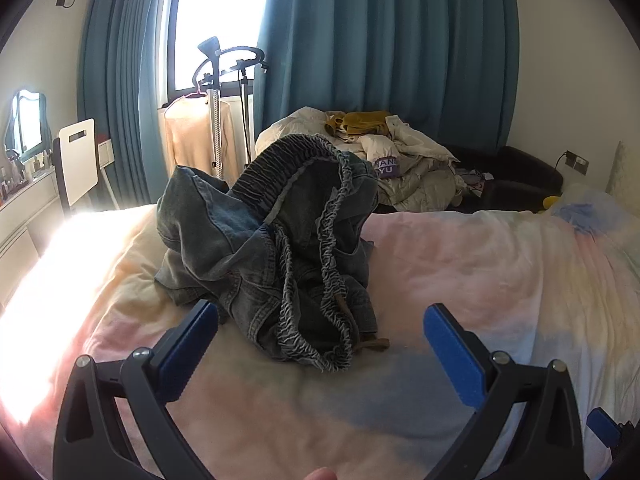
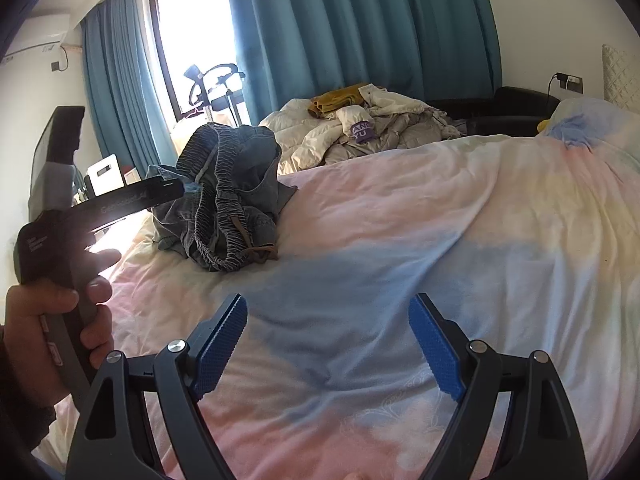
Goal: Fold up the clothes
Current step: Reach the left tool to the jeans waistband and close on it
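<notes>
While the denim garment (image 1: 280,248) sits crumpled at centre frame on the bed (image 1: 480,280), I hold both the left tool (image 1: 320,344) and right tool (image 2: 328,340) spread wide and empty, judging I must next seize its elastic waistband (image 1: 332,240).

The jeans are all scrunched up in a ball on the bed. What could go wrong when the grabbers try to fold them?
The jeans lie crumpled on the bed, so a pinch may catch several layers at once and lift a tangle. The brown drawstring hangs loose near the stretchy waistband; the left tool could grab that instead. The right tool hovers open above bare duvet and might pinch bedding.
</notes>
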The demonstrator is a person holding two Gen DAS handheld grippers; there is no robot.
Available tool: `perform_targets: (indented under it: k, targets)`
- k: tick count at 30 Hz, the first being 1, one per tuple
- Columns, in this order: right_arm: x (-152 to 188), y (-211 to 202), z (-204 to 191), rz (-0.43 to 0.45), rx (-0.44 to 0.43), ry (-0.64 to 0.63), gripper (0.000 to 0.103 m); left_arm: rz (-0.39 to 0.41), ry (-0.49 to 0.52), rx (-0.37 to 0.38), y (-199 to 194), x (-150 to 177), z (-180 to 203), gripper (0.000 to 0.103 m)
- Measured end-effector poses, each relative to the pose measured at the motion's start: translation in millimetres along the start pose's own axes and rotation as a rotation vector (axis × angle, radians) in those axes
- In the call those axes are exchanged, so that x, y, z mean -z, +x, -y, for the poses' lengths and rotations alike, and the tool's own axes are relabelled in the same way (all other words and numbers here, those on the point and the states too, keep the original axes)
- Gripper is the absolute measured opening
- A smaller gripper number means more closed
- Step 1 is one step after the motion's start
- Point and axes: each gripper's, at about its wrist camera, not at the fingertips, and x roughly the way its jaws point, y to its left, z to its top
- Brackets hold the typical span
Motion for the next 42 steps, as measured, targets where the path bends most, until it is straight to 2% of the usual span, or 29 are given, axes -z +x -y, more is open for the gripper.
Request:
perform_targets:
  k: [2, 5, 8, 10, 11, 12, 14, 15, 16, 18, 19, 21, 24, 28, 33, 36, 39, 42]
  targets:
    - [0, 9, 3, -0.013, -0.012, 0.019, 0.084, -0.013, -0.019, 0.007, 21, -9, 0, 0.097]
    - [1, 21, 10, -0.042, -0.052, 0.073, 0.084, -0.024, -0.062, -0.005, 51, -23, -2, 0.097]
    - [1, 32, 18, -0.055, -0.069, 0.115, 0.084, -0.037, -0.057, -0.042, 78, -28, 2, 0.095]
    - [1, 39, 25, -0.062, -0.076, 0.144, 0.084, -0.046, -0.051, -0.067, 96, -31, 5, 0.09]
    - [1, 43, 28, -0.068, -0.082, 0.16, 0.084, -0.053, -0.045, -0.07, 104, -31, 7, 0.081]
    - [1, 46, 32, -0.076, -0.091, 0.181, 0.084, -0.061, -0.039, -0.07, 112, -30, 9, 0.076]
    - [1, 51, 38, -0.089, -0.109, 0.222, 0.084, -0.055, -0.016, -0.087, 120, -29, 16, 0.076]
    - [1, 52, 41, -0.084, -0.116, 0.237, 0.084, -0.05, -0.006, -0.095, 123, -29, 20, 0.072]
    - [0, 54, 43, -0.079, -0.116, 0.243, 0.084, -0.047, -0.008, -0.112, 125, -28, 22, 0.067]
    - [-2, 56, 46, -0.076, -0.108, 0.248, 0.084, -0.038, -0.03, -0.172, 127, -27, 25, 0.035]
    - [-3, 57, 47, -0.073, -0.11, 0.252, 0.084, -0.037, -0.051, -0.199, 127, -26, 25, 0.029]
    - [-5, 56, 49, -0.063, -0.102, 0.252, 0.084, -0.053, -0.07, -0.183, 125, -26, 27, 0.008]
    - [-8, 49, 53, -0.039, -0.105, 0.266, 0.084, -0.071, -0.04, -0.141, 114, -26, 36, 0.007]
    - [-11, 39, 56, -0.011, -0.101, 0.268, 0.084, -0.056, 0.02, -0.075, 80, -25, 57, 0.007]
    - [-19, 21, 59, 0.042, -0.086, 0.254, 0.084, -0.038, 0.054, 0.022, 23, -16, 77, 0.007]
    - [-21, 9, 63, 0.076, -0.086, 0.276, 0.084, -0.025, 0.09, 0.071, -12, 1, 79, 0.007]
    - [-21, 1, 55, 0.083, -0.097, 0.253, 0.084, -0.058, 0.1, 0.07, -16, 26, 77, 0.007]
    - [-19, -5, 47, 0.096, -0.102, 0.208, 0.084, -0.096, 0.044, 0.066, -15, 46, 65, 0.007]
